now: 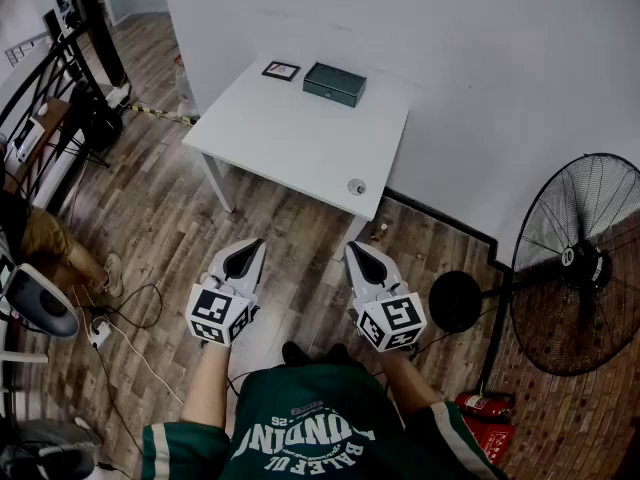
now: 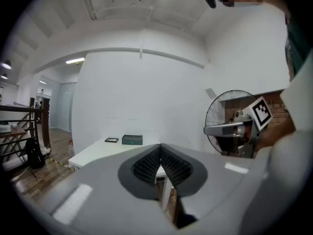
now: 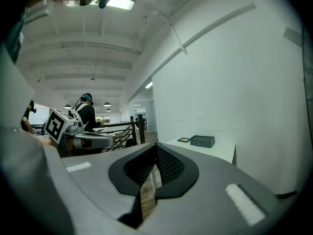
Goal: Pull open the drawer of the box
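Box (image 1: pixel 334 83), dark green, sits at the far edge of the white table (image 1: pixel 290 133) in the upper middle of the head view, well apart from both grippers. Nearest, at lower centre, the left gripper (image 1: pixel 256 244) and right gripper (image 1: pixel 353 248) hover over the wooden floor (image 1: pixel 150 218), each with jaws pressed together on nothing. Beyond, a small round object (image 1: pixel 357 186) lies near the table's front corner. A black frame (image 1: pixel 281 70) lies just left of the box.

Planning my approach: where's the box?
Head view: the green box sits near the white table's far edge, just right of a small black frame.
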Demonstrator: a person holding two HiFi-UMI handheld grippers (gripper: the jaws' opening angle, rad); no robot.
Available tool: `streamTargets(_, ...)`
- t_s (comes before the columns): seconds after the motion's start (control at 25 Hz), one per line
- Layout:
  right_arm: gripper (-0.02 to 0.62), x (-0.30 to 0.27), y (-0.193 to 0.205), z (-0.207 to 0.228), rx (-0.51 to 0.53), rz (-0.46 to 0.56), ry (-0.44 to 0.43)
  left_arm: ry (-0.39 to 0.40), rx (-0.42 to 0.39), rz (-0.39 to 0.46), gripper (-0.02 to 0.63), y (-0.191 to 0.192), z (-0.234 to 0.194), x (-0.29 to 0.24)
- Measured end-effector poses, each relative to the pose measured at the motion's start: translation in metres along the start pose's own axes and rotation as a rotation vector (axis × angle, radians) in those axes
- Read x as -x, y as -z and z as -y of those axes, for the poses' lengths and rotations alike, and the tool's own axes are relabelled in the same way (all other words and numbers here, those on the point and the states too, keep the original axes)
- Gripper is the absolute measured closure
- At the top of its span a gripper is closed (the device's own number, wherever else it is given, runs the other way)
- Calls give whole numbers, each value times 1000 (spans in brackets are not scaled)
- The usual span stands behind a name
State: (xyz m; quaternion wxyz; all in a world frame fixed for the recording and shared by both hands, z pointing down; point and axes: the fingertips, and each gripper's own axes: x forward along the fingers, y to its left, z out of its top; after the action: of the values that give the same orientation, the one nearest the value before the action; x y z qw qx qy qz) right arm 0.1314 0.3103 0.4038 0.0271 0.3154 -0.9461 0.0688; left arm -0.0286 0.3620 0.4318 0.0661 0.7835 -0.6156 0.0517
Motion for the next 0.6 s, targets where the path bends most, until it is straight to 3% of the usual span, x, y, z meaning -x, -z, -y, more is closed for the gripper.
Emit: streamTargets(0.6,595,-21,11,-14,-32,-24,-20,19,4,-9,554,6,-16,-1)
